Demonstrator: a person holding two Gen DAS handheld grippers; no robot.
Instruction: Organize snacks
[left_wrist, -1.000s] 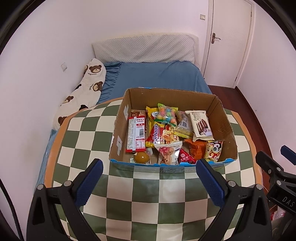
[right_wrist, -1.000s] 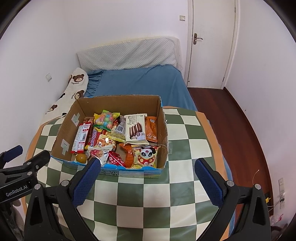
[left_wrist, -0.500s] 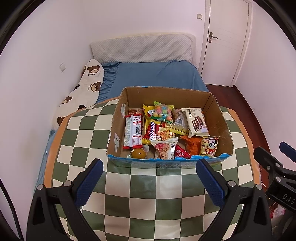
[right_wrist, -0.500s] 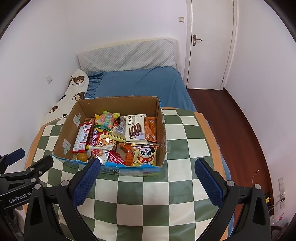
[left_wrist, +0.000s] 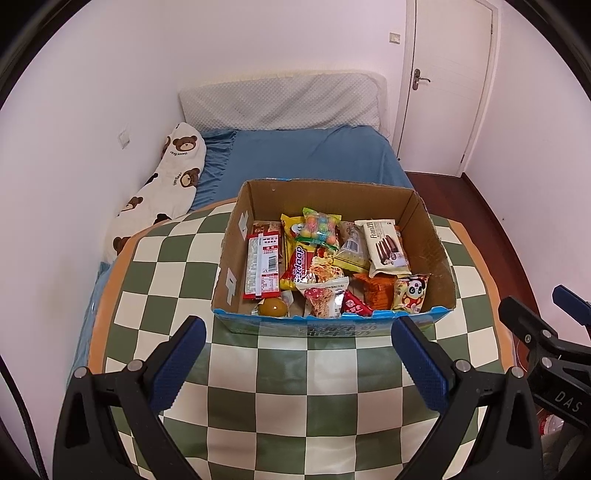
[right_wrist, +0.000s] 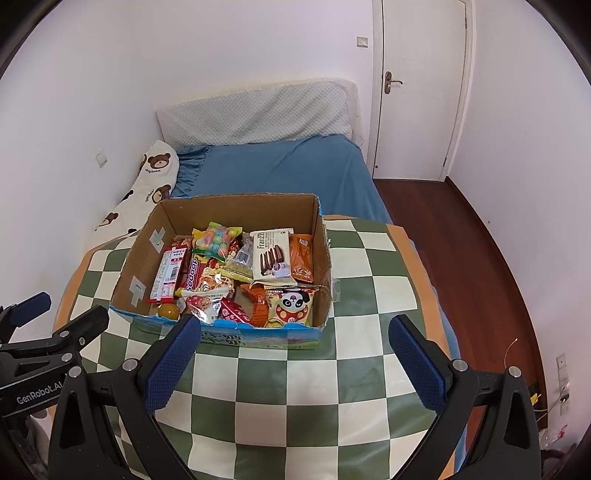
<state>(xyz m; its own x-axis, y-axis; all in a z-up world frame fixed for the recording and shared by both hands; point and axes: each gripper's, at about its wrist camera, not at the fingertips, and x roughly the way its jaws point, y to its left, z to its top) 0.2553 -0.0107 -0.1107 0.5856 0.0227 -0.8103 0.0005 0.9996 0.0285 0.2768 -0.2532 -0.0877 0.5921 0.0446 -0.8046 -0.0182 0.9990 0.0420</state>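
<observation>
Both claws have drawn back from the open brown cardboard box with a blue printed front (left_wrist: 332, 258), which now sits farther ahead of the fingers than a second ago and looks smaller in both wrist views. It rests on the round surface covered in a green-and-cream checked cloth (left_wrist: 166, 266), straight ahead of the left claw (left_wrist: 301, 354) and ahead and to the left of the right claw (right_wrist: 295, 354). Its long axis runs across the claws, side to side, with the blue front wall facing them. Inside, most packets lie with their long axes pointing away from the claws: the red-and-white flat packet (left_wrist: 263, 267) at the left wall, the white chocolate-biscuit packet (left_wrist: 384, 247) toward the right, the orange packet (right_wrist: 301, 258) against the right wall. A yellow panda-print bag (right_wrist: 291, 304) stands at the near right corner. Both claws are released, blue-padded fingers (right_wrist: 173, 365) spread wide, grasping nothing. A blue-sheeted bed (left_wrist: 303, 158) lies beyond the surface.
</observation>
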